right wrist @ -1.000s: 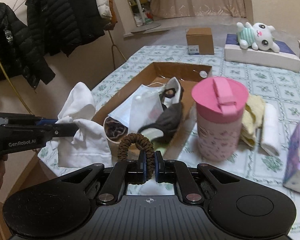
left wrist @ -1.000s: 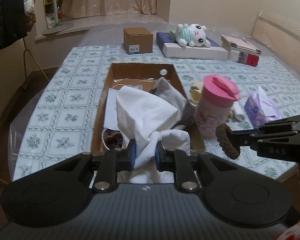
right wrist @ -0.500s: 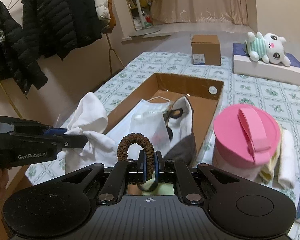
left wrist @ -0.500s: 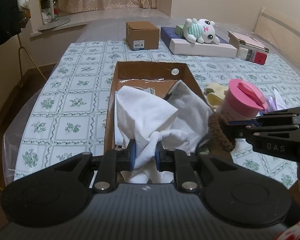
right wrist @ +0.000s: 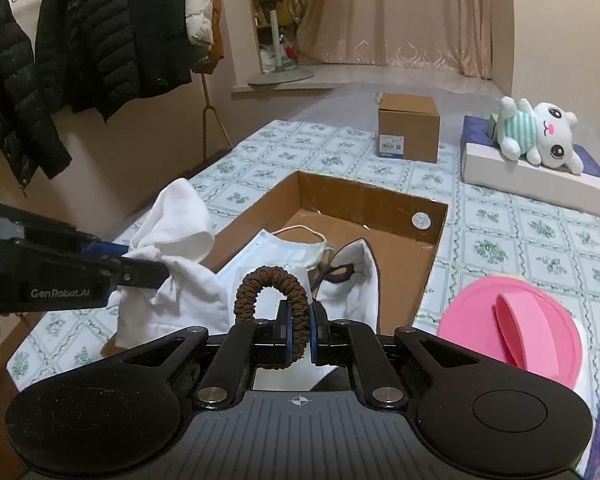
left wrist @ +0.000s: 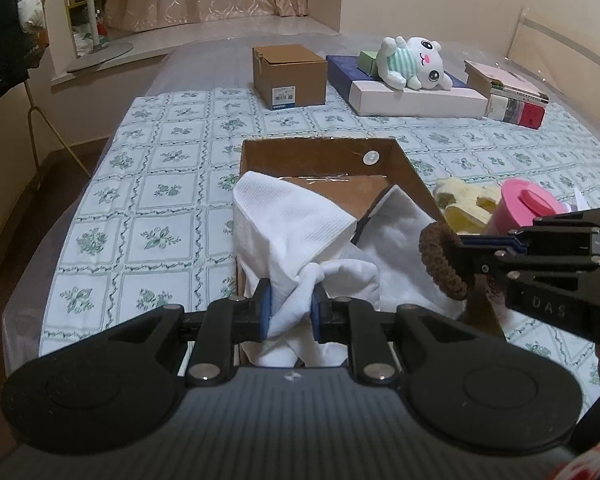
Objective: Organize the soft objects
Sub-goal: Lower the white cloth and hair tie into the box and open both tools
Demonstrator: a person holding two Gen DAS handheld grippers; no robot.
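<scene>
My left gripper (left wrist: 289, 307) is shut on a bunched white cloth (left wrist: 296, 224), held over the near end of an open cardboard box (left wrist: 320, 156). From the right wrist view the same cloth (right wrist: 172, 232) hangs at the box's left rim, pinched by the left gripper (right wrist: 160, 266). My right gripper (right wrist: 299, 330) is shut on a brown hair scrunchie (right wrist: 268, 284), which stands up as a loop above the box (right wrist: 380, 200). In the left wrist view the scrunchie (left wrist: 440, 264) sits at the right gripper's tip (left wrist: 466, 246). A white face mask (right wrist: 296, 248) and a grey-white garment (right wrist: 356, 276) lie inside the box.
A pink-lidded cup (right wrist: 512, 332) stands right of the box, with a yellow cloth (left wrist: 464, 204) behind it. At the far end of the patterned tablecloth (left wrist: 160, 184) are a small brown carton (left wrist: 290, 76), a plush toy (left wrist: 412, 62) on a flat box, and books (left wrist: 508, 92). Dark jackets (right wrist: 112, 28) hang to the left.
Both grippers have moved forward over the table, bringing the white cloth and the scrunchie over the cardboard box. The pink cup has slid toward the right edge of both views.
</scene>
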